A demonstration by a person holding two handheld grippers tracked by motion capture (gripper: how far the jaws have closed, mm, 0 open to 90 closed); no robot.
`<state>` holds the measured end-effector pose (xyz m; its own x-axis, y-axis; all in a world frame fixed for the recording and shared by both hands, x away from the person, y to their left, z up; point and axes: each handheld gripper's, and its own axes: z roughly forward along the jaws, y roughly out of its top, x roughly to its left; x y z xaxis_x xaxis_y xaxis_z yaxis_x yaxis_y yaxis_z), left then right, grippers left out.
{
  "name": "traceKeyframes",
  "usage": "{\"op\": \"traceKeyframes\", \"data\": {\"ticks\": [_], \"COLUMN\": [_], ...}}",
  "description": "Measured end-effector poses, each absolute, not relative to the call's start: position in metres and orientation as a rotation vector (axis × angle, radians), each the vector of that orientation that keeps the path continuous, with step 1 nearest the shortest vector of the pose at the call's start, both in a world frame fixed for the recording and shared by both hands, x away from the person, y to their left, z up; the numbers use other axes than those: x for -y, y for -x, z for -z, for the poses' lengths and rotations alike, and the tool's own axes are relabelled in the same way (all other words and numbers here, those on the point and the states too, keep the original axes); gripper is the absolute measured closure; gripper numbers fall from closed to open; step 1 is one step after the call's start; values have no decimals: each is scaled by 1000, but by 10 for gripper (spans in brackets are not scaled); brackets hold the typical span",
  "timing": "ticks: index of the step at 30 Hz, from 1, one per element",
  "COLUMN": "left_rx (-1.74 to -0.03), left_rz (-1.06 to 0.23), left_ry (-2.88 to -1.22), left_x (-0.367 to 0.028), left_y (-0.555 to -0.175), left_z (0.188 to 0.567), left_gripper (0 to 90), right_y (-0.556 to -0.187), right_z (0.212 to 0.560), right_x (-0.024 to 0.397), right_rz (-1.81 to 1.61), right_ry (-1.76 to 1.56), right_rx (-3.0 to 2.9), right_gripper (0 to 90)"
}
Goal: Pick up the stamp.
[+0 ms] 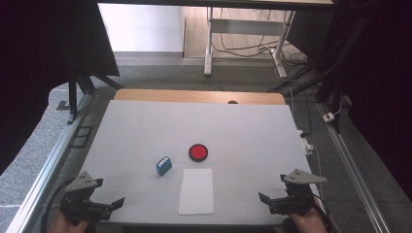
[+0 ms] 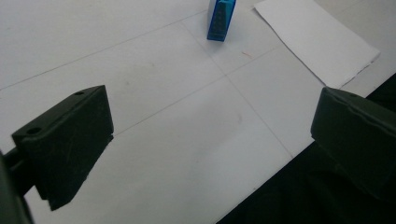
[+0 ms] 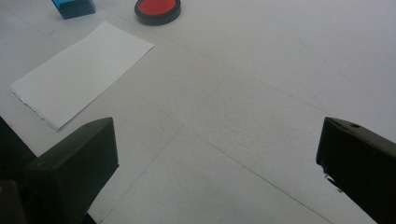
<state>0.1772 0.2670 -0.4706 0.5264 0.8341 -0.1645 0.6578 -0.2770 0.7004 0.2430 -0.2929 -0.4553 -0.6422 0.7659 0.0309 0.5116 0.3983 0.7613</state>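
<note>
A small blue box (image 1: 163, 165) stands near the middle of the white table (image 1: 145, 126). Just right of it and a little farther back lies a red round pad with a black rim (image 1: 198, 152). A white sheet of paper (image 1: 196, 191) lies flat in front of both. My left gripper (image 1: 109, 208) rests at the front left corner, open and empty, well short of the box. My right gripper (image 1: 267, 204) sits at the front right, open too. The left gripper view has the blue box (image 2: 220, 18) and paper (image 2: 317, 39) ahead of the wide-apart jaws.
The right gripper view shows the paper (image 3: 81, 72), the red pad (image 3: 158, 9) and the blue box (image 3: 74, 7) to its far left. Metal rails (image 1: 48, 160) run along both table sides. A desk frame and cables (image 1: 243, 46) stand beyond the far edge.
</note>
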Motion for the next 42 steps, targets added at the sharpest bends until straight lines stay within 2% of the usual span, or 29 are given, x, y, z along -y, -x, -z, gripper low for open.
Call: {"op": "traceKeyframes", "data": {"ticks": [22, 42], "left_rx": [-1049, -1050], "left_rz": [-293, -270], "left_ry": [-2025, -2056], "left_x": [-253, -228], "left_y": [-199, -237], "left_z": [469, 475], "left_gripper": [0, 0], "right_y": [-243, -243], "right_z": [455, 455], "right_x": [292, 292], "right_rz": [-1098, -1095], "right_ry": [-1101, -1102], "right_rx": [-2344, -2346], "right_gripper": [0, 0]}}
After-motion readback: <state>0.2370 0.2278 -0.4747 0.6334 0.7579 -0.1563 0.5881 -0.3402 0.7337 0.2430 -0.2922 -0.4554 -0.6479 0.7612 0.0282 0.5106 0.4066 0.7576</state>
